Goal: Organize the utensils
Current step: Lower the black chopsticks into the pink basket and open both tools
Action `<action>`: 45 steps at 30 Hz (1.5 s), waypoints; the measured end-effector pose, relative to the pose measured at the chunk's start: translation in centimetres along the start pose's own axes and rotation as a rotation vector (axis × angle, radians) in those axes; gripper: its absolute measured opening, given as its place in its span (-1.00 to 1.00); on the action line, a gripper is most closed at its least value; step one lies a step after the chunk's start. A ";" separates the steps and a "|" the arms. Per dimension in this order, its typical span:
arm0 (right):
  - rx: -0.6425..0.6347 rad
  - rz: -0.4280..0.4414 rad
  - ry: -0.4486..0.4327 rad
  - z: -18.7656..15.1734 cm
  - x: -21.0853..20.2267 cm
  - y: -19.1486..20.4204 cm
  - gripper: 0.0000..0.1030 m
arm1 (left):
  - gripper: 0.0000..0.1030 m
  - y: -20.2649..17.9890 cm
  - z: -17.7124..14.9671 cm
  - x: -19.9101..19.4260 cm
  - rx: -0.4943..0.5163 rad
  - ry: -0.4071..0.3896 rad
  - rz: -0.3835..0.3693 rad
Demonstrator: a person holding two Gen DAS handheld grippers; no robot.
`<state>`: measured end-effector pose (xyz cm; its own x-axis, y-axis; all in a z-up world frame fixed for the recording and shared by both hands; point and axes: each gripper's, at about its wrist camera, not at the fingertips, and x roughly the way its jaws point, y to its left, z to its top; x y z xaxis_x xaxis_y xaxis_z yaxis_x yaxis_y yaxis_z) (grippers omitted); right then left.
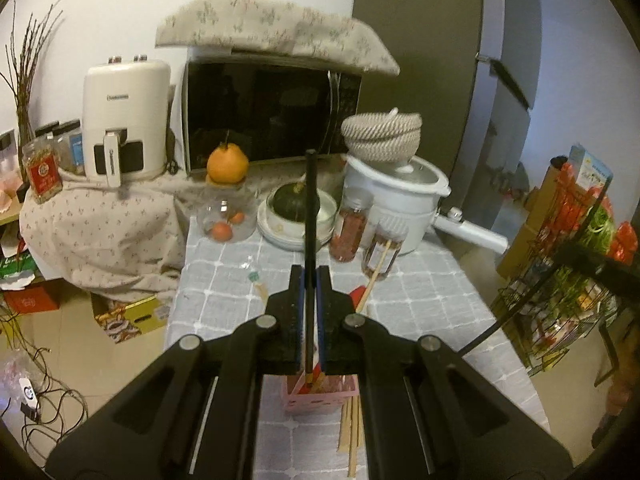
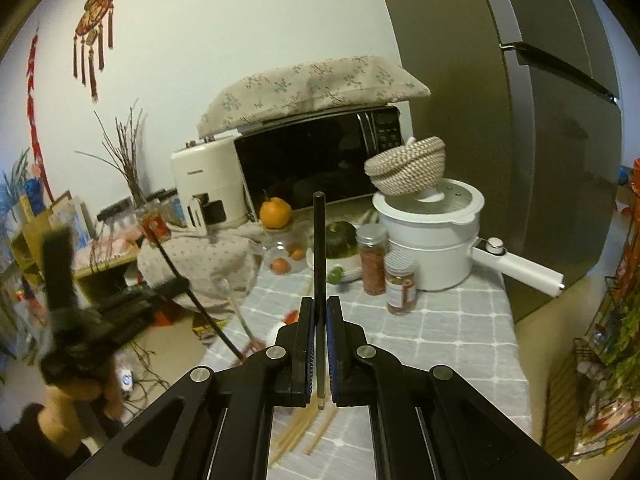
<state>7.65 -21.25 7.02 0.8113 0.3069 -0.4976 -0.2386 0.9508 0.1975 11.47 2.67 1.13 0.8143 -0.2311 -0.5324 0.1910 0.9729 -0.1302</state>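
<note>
Left jaws (image 1: pixel 311 276): clenching a black chopstick (image 1: pixel 310 216), tip pointing away, above the worktop (image 1: pixel 420 292).
Right jaws (image 2: pixel 319 308): gripping another chopstick (image 2: pixel 319 248).
Pink holder (image 1: pixel 320 394): sitting under the left jaws, holding sticks.
Glass jar (image 1: pixel 227 216): containing small oranges.
Loose sticks (image 2: pixel 304 432): lying on the worktop.

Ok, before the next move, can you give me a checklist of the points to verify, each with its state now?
1. Left gripper shut on its black chopstick: ok.
2. Right gripper shut on the second black chopstick: ok.
3. Pink holder in view right below the left gripper: ok.
4. Lower end of the left gripper's chopstick inside the holder: cannot tell, the fingers hide part of it.
5. Wooden chopsticks put away: not ok, they lie loose on the table beside the holder.
</note>
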 end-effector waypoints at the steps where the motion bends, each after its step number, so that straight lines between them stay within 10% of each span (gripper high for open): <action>1: 0.004 0.008 -0.003 0.1 0.1 0.1 -0.90 | -0.88 0.0 -0.1 0.3 -0.001 0.014 0.001; 19: 0.067 0.106 -0.024 1.4 3.5 2.8 -0.90 | -0.82 0.9 -0.8 3.2 -0.066 0.096 -0.023; 33: 0.052 0.087 0.086 -0.5 9.1 3.2 -0.89 | 0.07 2.2 -2.2 1.5 -0.095 0.153 0.046; 45: 0.064 0.086 0.165 -2.5 12.2 3.3 -0.83 | 0.37 2.7 -3.5 1.6 -0.070 0.191 0.068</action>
<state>15.41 -14.22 -0.52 0.6895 0.3945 -0.6074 -0.2647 0.9179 0.2957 11.36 4.96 -2.95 0.7043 -0.1684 -0.6896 0.0952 0.9851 -0.1434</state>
